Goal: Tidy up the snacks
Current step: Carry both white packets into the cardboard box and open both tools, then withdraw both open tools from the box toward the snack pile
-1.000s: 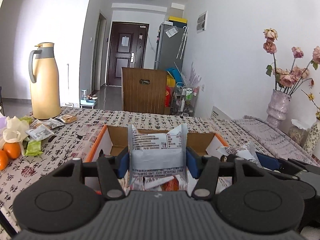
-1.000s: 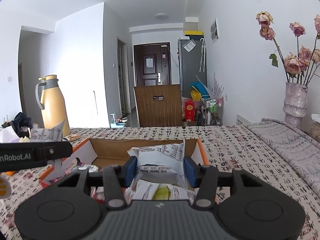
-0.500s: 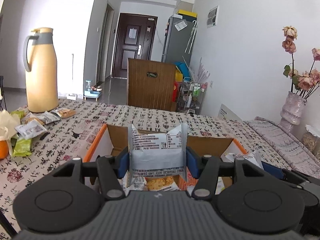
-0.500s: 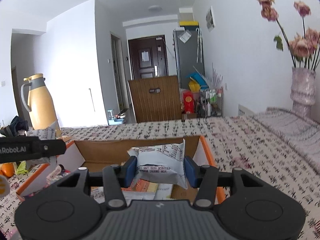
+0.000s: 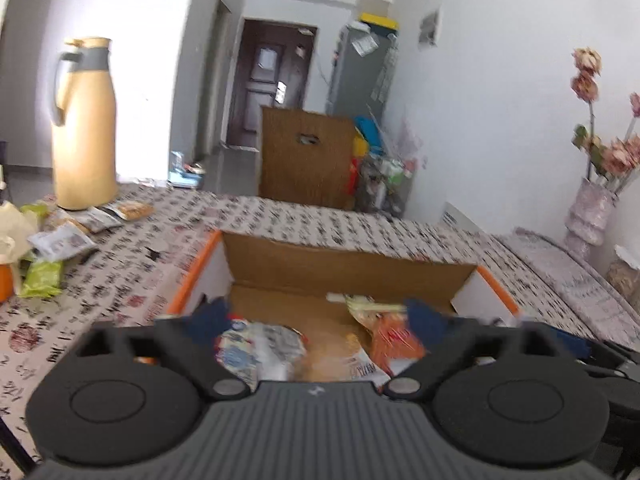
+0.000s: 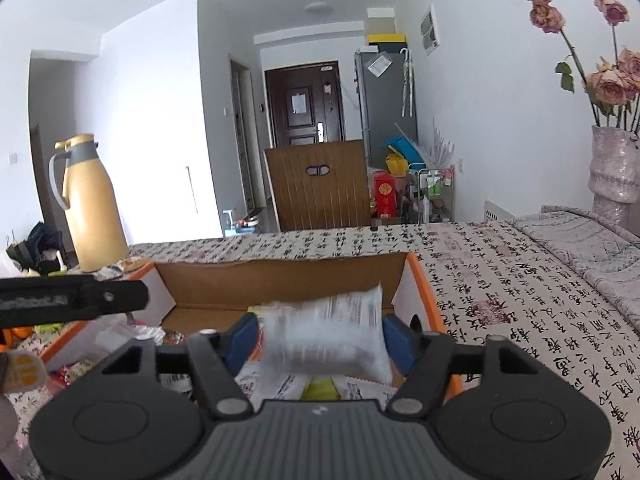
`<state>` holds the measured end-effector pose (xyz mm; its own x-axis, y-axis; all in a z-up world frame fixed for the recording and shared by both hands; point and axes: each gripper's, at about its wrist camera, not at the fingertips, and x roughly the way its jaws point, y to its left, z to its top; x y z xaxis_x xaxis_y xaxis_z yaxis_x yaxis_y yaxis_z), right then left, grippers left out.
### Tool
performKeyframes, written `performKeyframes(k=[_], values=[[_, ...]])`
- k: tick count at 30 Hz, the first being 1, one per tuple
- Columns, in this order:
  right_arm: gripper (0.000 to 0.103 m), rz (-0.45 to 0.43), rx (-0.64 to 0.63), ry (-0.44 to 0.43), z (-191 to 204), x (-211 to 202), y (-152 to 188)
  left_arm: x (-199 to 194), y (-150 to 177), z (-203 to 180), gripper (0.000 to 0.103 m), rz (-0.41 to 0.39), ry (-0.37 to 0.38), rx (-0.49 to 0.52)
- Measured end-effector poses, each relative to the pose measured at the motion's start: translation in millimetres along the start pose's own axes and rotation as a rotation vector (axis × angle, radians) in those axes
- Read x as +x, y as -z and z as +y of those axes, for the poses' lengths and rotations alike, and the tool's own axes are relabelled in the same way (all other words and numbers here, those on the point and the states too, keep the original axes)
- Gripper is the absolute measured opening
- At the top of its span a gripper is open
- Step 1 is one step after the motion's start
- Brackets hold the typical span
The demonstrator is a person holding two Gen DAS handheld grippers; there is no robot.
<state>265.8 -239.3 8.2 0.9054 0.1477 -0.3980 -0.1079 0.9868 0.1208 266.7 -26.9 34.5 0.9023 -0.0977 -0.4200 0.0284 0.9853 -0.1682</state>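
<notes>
Both white snack packets had been squeezed tight 1 second before, and now both sets of jaws were opening over the box.

On the left stood the tall yellow jug (image 5: 85, 124) with loose snack packets (image 5: 62, 242) lying near it on the printed tablecloth (image 5: 132, 280). The left gripper (image 5: 316, 322) was spread as wide as it went and had nothing between its blue pads. Its packet was gone from the jaws, and I could not tell which one it was among the snacks below.

In the middle sat the brown cardboard box with orange edges (image 5: 344, 268), with snacks on its floor.

On the right, the right gripper (image 6: 320, 340) was partly open. The blurry white snack packet (image 6: 328, 332) was between its pads and seemed to be slipping down into the box (image 6: 280, 280).

The step looked like dropping snacks in. Next, both hands would likely need to lift away and go left for the loose packets.
</notes>
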Motion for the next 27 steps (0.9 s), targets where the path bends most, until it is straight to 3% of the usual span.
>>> performKeyframes(k=[1, 3, 19, 27], values=[[0.096, -0.003, 0.008, 0.006, -1, -1, 0, -2, -1, 1, 0.103, -0.008, -0.002, -0.003], [0.102, -0.006, 0.022, 0.021, -4, -1, 1, -4, -2, 3, 0.103, -0.012, 0.007, -0.013], [0.103, -0.009, 0.054, 0.041, -9, -6, -3, -11, -6, 1, 0.103, -0.018, 0.006, -0.026], [0.103, -0.038, 0.036, 0.039, -2, -22, -13, -36, -17, 0, 0.103, -0.057, 0.006, -0.029]])
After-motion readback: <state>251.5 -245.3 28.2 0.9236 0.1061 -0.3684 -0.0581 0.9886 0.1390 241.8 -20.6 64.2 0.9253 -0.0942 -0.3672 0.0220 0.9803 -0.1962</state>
